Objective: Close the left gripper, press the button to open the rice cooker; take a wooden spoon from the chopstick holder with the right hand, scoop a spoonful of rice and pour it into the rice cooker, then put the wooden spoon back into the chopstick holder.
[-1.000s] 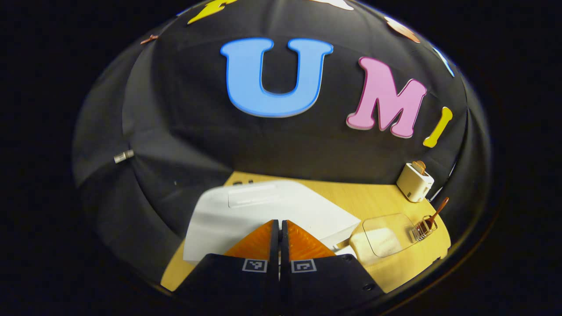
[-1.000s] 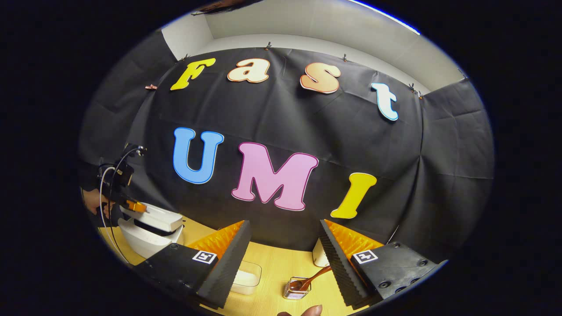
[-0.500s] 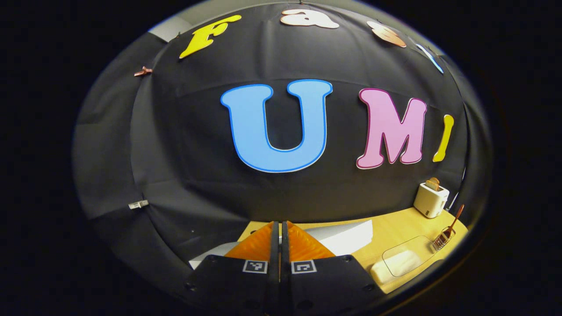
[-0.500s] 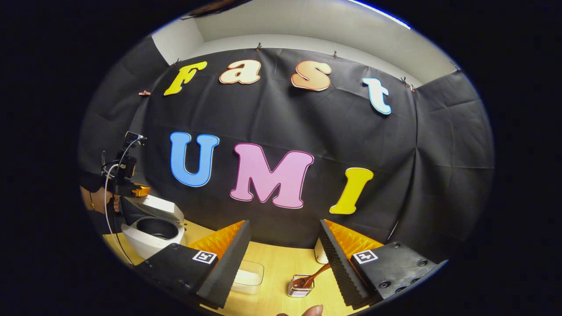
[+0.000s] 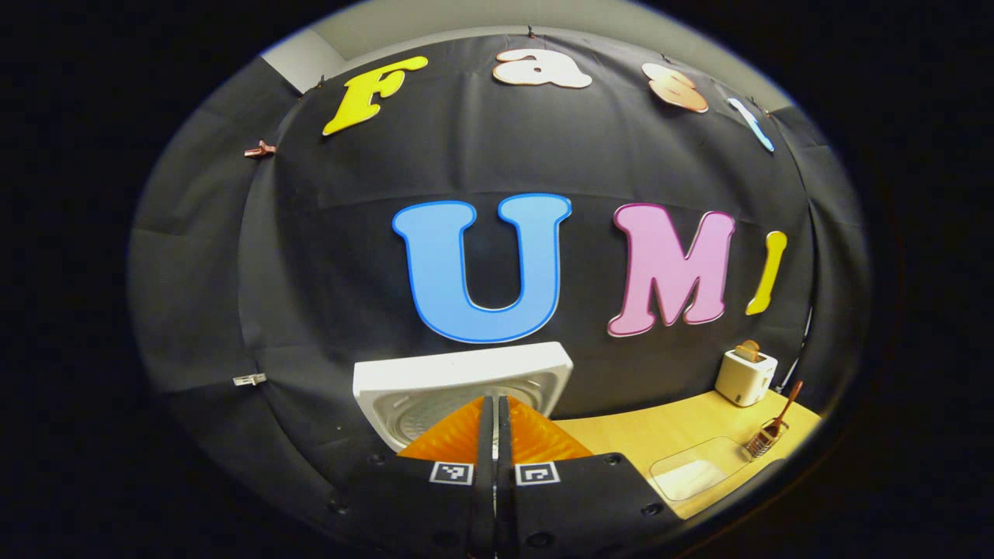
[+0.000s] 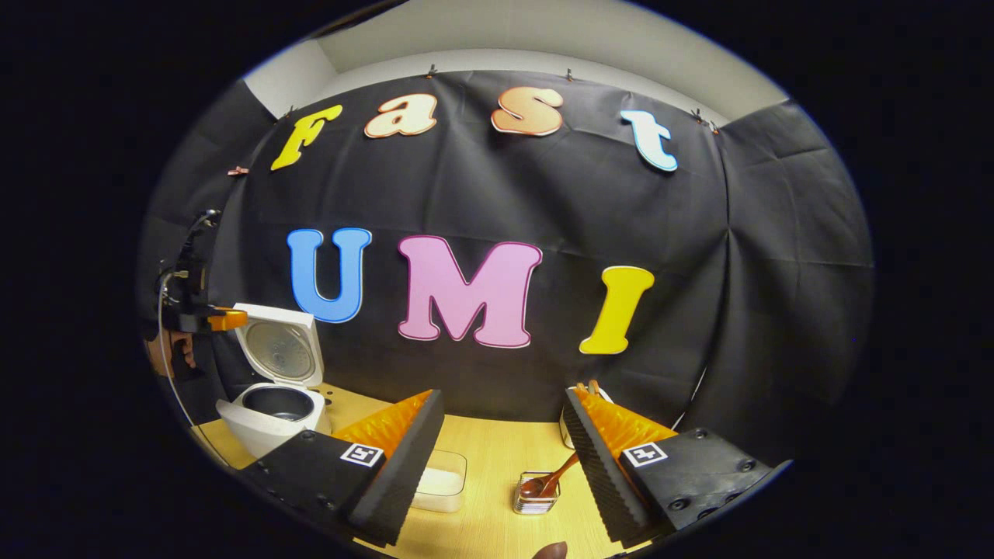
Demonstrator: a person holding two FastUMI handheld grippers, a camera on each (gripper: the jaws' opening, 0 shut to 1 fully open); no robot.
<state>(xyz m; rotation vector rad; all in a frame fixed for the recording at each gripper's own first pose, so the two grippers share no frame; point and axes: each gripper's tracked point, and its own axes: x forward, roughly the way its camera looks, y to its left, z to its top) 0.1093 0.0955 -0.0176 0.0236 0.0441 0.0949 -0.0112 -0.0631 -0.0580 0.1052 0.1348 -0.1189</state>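
With the rice cooker (image 6: 268, 404) standing lid-up at nine o'clock, my right claw (image 6: 503, 442) hangs released, the wooden spoon (image 6: 549, 481) in its chopstick holder (image 6: 533, 501) at six o'clock, handle slanting toward one. My left claw (image 5: 491, 419) is clenched, empty.

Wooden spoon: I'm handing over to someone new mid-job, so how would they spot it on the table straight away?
On the yellow wooden table, look right of the open white rice cooker and past the clear container of rice. There stands a small wire chopstick holder. The wooden spoon leans out of it, the one brown, long-handled thing among white and clear neighbours.
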